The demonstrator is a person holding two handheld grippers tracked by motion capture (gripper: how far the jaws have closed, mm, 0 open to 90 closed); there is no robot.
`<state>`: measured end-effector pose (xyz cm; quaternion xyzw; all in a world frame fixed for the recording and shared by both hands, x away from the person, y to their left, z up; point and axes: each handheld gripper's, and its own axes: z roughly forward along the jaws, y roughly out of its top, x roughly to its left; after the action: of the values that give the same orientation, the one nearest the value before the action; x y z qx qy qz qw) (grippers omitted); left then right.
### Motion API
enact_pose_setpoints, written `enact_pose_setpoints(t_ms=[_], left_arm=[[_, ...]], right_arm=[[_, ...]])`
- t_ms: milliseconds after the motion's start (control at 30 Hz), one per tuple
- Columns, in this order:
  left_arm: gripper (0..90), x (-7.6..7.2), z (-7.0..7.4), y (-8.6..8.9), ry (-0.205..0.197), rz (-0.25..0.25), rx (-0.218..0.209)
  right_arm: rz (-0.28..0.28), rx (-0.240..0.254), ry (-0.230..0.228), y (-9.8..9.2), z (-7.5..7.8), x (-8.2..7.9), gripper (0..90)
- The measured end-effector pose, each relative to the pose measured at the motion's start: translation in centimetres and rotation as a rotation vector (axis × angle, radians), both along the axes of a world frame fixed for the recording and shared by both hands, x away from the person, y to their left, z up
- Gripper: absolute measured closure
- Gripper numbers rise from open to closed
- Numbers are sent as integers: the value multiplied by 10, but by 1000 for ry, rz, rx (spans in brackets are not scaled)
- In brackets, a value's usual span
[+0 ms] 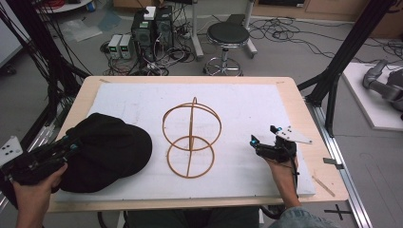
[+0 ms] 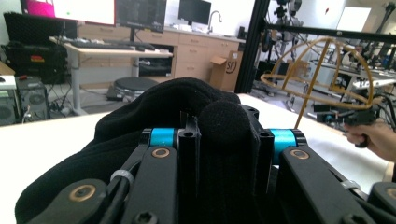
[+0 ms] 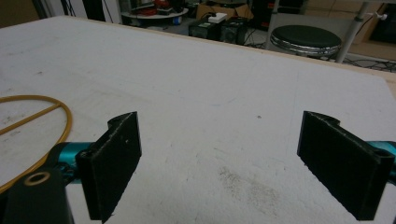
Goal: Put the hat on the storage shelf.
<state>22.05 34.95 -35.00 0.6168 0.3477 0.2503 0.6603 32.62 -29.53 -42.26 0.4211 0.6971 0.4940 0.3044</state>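
At table's left edge, the black cap [image 1: 107, 152] is clamped by the left gripper [image 2: 224, 140]; level lifting toward the wire stand [image 1: 191, 137] is advised.

From my station, the black cap [image 1: 107, 152] reads as soft matt cloth, slightly fuzzy where it bunches in the left gripper view. The hat stand [image 1: 191, 137] looks like thin, smooth wooden or rattan hoops in a warm tan. The white mat [image 1: 247, 109] is matt and scuffed; the table [image 1: 294, 102] edge shows pale bare wood. My right gripper [image 3: 219, 163] pads look rough, matt black.
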Motion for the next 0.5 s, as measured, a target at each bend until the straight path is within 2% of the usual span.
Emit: enact_pose_setpoints(t_ms=[67, 200, 433, 500], left_arm=[[717, -2, 7, 2, -15, 5, 1], [717, -5, 21, 5, -53, 6, -23], [717, -7, 52, 3, -95, 0, 4], [716, -7, 66, 1, -107, -6, -9]], right_arm=[[0, 0, -4, 0, 0, 0, 134], [2, 2, -1, 0, 0, 0, 134], [7, 2, -2, 2, 0, 0, 134], [8, 3, -3, 2, 0, 1, 134]])
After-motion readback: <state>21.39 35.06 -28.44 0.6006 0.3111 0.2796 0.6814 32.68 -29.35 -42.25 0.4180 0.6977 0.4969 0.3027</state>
